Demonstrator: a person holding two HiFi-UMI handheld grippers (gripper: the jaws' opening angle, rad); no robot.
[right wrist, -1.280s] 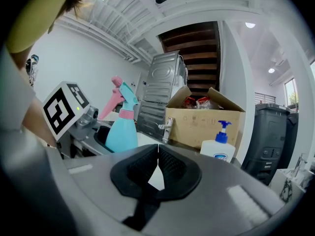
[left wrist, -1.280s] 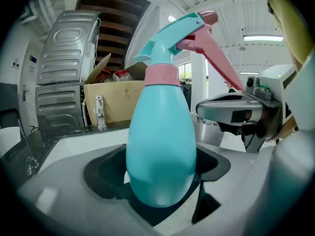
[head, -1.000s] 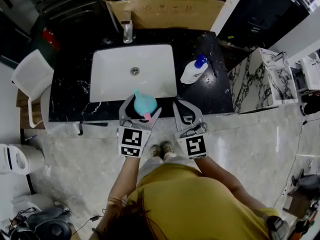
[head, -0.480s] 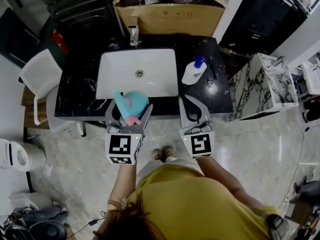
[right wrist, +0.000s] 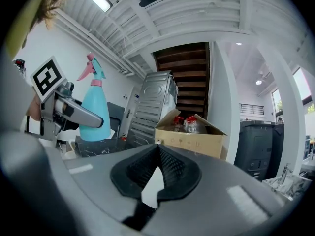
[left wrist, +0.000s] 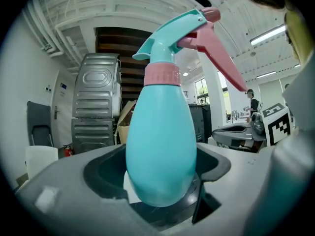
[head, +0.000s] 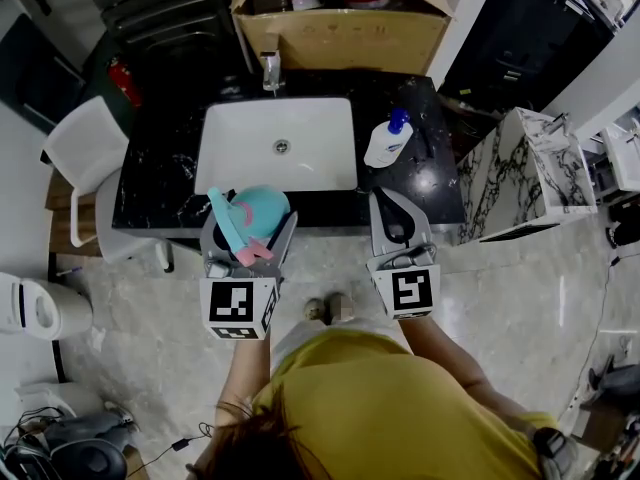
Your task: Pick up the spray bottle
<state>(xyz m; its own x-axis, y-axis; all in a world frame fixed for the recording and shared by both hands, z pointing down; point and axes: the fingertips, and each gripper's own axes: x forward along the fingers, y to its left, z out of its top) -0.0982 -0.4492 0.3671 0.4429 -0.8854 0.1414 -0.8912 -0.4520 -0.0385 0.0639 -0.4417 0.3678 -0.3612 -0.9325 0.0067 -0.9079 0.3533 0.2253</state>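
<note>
black marble counter [head: 160,183] with white sink [head: 240,158], cardboard box [head: 345,38] behind, white chair [head: 85,148] left, pale floor [head: 520,288].

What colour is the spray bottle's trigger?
The trigger is pink, on a turquoise spray bottle; clearest in the left gripper view.

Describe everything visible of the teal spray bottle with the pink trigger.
The teal spray bottle has a smooth, opaque, egg-shaped body that looks plastic, a pink collar, a teal spray head and a long pink trigger. It stands upright between the jaws of the left gripper, which clamp its lower body. In the head view it is over the front edge of the black marbled counter. Nothing else visibly touches it.
</note>
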